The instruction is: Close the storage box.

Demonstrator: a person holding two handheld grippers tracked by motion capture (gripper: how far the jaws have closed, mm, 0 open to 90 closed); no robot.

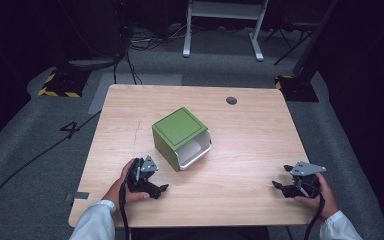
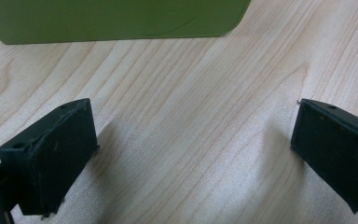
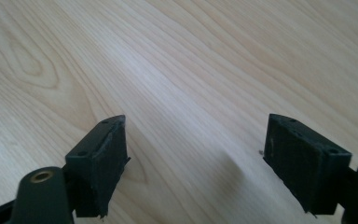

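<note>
A green box (image 1: 180, 135) with a white drawer (image 1: 196, 152) sits near the middle of the wooden counter (image 1: 250, 125), turned so that the drawer's open front faces about 4 o'clock. The drawer stands partly pulled out and looks bare inside, though its back part is hidden under the green shell.

The left gripper (image 1: 147, 181) rests low on the counter at about 7 o'clock from the box, just beside its near corner. Its jaws are spread wide with nothing between them; in the left gripper view the green wall (image 2: 116, 18) crosses the top, at 12 o'clock of the jaws, so this hand seems placed to steady the box.

The right gripper (image 1: 285, 186) lies well apart from the box, at about 4 o'clock near the counter's right edge. Its jaws also stand apart and hold nothing, with bare wood (image 3: 191, 93) ahead of them. Since they point toward the drawer's front, this hand is probably the one meant to work the drawer.
</note>
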